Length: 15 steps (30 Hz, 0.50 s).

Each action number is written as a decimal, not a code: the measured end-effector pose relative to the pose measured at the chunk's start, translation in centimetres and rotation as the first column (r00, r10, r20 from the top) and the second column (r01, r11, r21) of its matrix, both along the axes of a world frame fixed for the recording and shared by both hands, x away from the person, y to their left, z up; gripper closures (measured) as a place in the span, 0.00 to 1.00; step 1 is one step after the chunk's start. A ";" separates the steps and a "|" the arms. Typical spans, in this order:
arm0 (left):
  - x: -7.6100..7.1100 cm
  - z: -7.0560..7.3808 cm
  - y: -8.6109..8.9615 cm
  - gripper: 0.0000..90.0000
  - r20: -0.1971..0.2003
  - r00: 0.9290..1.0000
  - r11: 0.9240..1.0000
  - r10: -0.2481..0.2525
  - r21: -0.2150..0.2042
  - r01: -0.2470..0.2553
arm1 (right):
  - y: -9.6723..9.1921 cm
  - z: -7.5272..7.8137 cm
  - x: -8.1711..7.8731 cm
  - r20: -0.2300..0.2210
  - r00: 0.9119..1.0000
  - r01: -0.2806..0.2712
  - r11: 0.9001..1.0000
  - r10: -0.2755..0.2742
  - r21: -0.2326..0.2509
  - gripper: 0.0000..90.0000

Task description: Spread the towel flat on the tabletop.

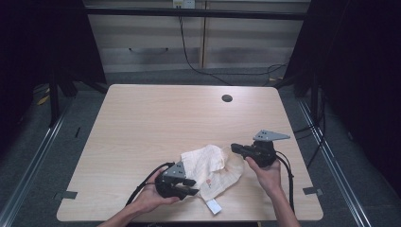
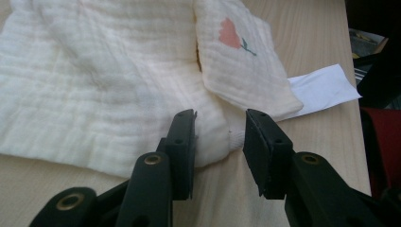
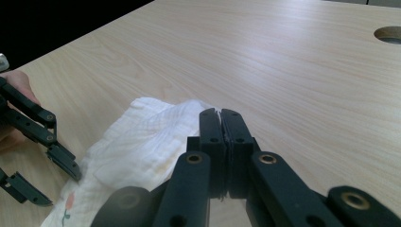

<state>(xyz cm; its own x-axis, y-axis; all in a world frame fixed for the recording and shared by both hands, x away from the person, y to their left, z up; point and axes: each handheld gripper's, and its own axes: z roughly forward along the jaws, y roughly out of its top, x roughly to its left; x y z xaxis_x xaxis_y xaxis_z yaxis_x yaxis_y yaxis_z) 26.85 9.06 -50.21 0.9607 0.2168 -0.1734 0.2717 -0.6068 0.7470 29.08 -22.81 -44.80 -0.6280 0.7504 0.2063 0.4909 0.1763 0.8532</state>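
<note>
A cream muslin cloth (image 1: 213, 168) with a small pink flower print (image 2: 230, 33) lies crumpled near the table's front edge. A white label (image 2: 326, 87) sticks out from under it. My left gripper (image 1: 190, 186) is at the cloth's left side, and its jaws stand open around a bunched edge of the cloth (image 2: 94, 71). My right gripper (image 1: 235, 148) is at the cloth's upper right edge with its jaws shut together. In the right gripper view, the cloth (image 3: 142, 146) reaches the shut tips of the right gripper (image 3: 220, 113), and I see no fabric between them. The left gripper (image 3: 49, 182) shows open there too.
The wooden table (image 1: 156, 118) has a round cable hole (image 1: 227, 98) at the back right. Dark curtains and metal frame legs stand on both sides, and a cabinet is behind. Cables trail from both grippers toward the front edge.
</note>
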 end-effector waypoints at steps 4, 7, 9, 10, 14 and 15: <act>0.0 0.0 0.0 0.68 0.010 1.000 1.000 -0.005 0.004 0.005 | 0.0 0.0 0.0 -0.001 1.000 0.001 1.000 -0.001 0.001 0.98; 0.1 0.0 0.1 0.67 0.023 1.000 1.000 -0.015 0.013 0.014 | 0.0 -0.1 0.0 -0.002 1.000 -0.002 1.000 0.002 -0.002 0.98; 0.0 -0.1 0.1 0.70 0.049 0.999 1.000 -0.019 0.020 0.018 | 0.0 -0.1 0.0 -0.004 1.000 -0.002 1.000 0.002 -0.002 0.98; 0.1 -0.1 0.1 0.74 0.062 0.998 1.000 -0.012 0.023 0.011 | 0.0 -0.1 0.0 -0.004 1.000 -0.002 1.000 0.002 -0.003 0.98; 0.2 -0.1 0.2 0.87 0.085 0.996 0.999 0.005 0.033 -0.008 | 0.0 -0.1 0.0 -0.006 1.000 0.000 1.000 0.000 -0.002 0.98; 0.2 -0.1 0.2 0.90 0.086 0.996 0.999 0.006 0.036 -0.009 | -0.1 -0.1 0.0 -0.005 1.000 0.001 1.000 -0.001 -0.002 0.98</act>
<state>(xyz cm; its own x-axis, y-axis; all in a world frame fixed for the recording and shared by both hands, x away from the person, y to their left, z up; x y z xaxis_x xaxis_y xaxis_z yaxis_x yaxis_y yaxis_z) 27.03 9.22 -50.27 0.9699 0.2290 -0.0827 0.2128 -0.6319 0.7452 29.07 -22.87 -44.94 -0.6263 0.7512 0.2084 0.4955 0.1772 0.8504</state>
